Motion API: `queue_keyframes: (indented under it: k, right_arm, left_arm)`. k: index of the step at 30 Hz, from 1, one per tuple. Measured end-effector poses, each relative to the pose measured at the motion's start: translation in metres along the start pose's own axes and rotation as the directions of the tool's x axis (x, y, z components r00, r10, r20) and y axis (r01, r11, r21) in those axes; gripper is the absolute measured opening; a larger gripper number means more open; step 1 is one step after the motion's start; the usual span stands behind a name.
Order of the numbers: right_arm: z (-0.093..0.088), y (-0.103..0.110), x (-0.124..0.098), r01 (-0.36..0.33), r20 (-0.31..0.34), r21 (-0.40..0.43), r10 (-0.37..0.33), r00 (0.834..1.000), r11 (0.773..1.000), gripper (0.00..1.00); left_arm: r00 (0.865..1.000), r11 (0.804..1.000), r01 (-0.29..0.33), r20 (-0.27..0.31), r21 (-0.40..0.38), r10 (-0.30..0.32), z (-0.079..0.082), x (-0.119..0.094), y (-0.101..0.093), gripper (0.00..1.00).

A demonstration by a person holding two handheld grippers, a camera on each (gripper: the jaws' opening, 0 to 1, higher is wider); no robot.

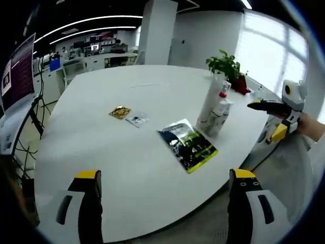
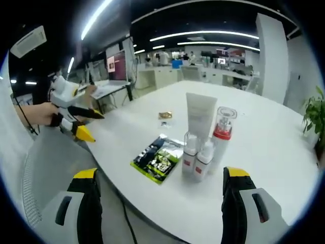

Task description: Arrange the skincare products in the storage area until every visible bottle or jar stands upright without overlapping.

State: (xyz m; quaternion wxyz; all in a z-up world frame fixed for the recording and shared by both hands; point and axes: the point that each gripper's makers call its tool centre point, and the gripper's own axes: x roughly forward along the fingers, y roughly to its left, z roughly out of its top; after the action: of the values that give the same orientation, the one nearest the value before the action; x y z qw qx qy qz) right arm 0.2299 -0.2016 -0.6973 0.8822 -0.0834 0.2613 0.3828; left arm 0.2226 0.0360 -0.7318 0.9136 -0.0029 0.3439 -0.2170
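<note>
Two wide-open left tongs are hovering over the white round table in the left gripper view, with the upright cluster of white skincare bottles standing beside a glossy green-black packet; in the right gripper view, the right tongs are hanging agape before that cluster, which is sitting upright near the table edge
</note>
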Motion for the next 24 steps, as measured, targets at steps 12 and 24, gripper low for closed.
queue_keyframes:
  k: [12,24]
  right_arm:
    - [-0.006,0.001,0.003,0.004,-0.034,-0.023,-0.005,0.999,1.0,0.99]
    - [-0.009,-0.002,0.003,0.017,-0.052,-0.016,-0.017,0.998,1.0,0.99]
  left_arm:
    - [1.0,1.0,0.012,-0.023,0.011,-0.012,0.005,0.016,0.005,0.96]
    - [0.998,0.999,0.033,-0.058,0.038,-0.031,0.008,0.036,0.013,0.96]
